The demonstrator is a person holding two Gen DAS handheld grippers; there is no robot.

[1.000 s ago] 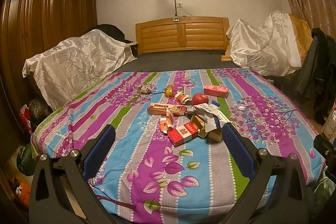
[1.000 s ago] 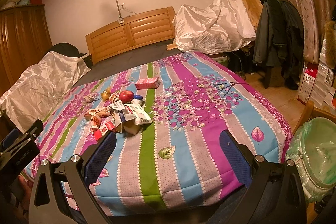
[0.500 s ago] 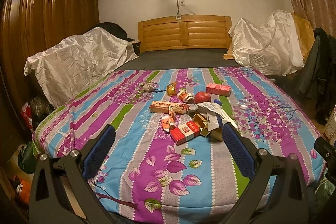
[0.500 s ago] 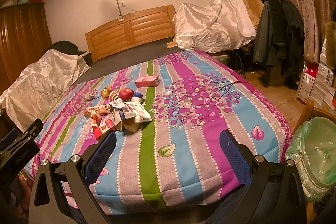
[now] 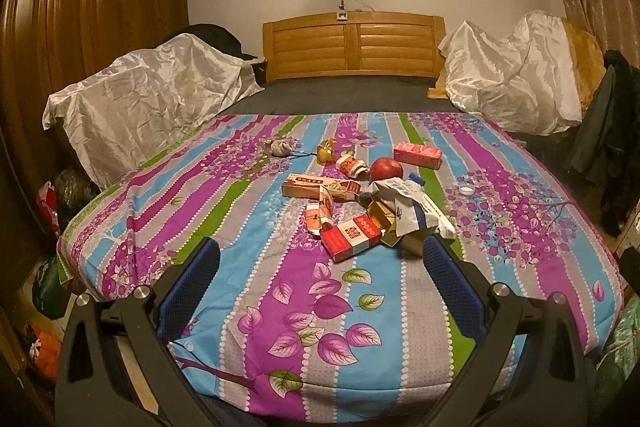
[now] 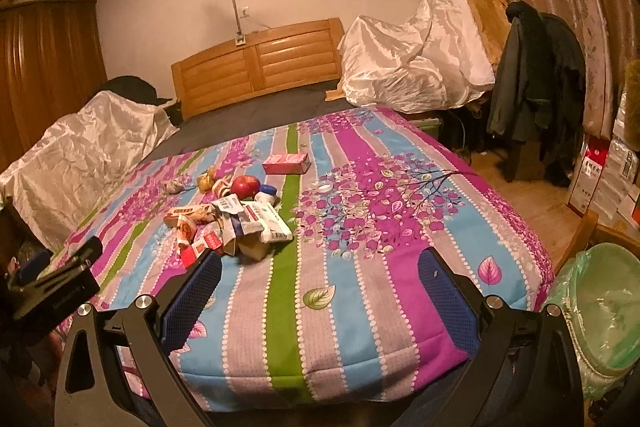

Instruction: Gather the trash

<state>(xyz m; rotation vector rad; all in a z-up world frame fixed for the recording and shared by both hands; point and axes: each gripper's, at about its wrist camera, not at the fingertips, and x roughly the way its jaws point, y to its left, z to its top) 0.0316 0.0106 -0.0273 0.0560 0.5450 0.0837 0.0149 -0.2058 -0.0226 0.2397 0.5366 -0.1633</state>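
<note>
I'm looking across a bed spread with a purple, blue and green striped floral sheet (image 5: 280, 307), a slatted wooden headboard (image 5: 352, 45) at its far end and a bin lined with a pale green plastic bag (image 6: 600, 307) on the floor to the right. The heap of crumpled cartons and wrappers (image 5: 360, 211) sits mid-bed, a red apple (image 5: 386, 169) among it. My left gripper (image 5: 320, 263) and right gripper (image 6: 320, 275) both hover over the near edge, spread wide, holding and touching nothing.
</note>
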